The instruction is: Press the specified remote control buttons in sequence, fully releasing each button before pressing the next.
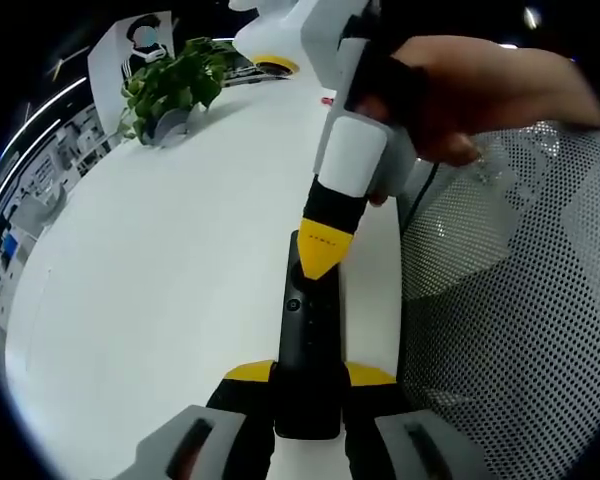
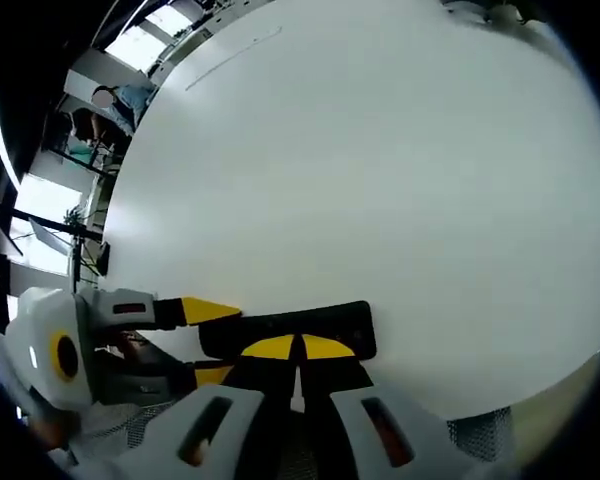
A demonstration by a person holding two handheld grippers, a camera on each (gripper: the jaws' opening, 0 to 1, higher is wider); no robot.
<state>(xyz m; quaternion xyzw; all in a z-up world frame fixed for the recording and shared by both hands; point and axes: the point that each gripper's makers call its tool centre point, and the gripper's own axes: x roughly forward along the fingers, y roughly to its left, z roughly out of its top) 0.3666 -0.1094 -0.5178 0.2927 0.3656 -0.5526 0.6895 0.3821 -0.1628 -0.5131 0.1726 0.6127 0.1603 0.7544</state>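
Black remote: the remote control (image 1: 307,340) lies flat near the worktop (image 1: 160,280) edge, its near end pinched between your left hand-held gripper (image 1: 308,385) tips, so it should not slide or twist under a press.
Left hold: narrow, clamped on the remote's sides; in the right gripper view the left hand-held gripper (image 2: 208,342) reaches in from the left with one yellow tip on each long edge of the remote control (image 2: 290,328).
Right tool: your right hand-held gripper (image 1: 322,252) comes down from above with its yellow tips together, forming one blunt point resting on the remote's upper face; from its own camera the right hand-held gripper (image 2: 298,347) tips meet over the remote.
Pressing or only touching: I cannot tell.
Around: a potted plant (image 1: 170,85) stands well apart at the far side.
In the way: a mesh chair back (image 1: 510,300) sits just beside the worktop edge, near your hand (image 1: 470,95); nothing blocks the buttons.
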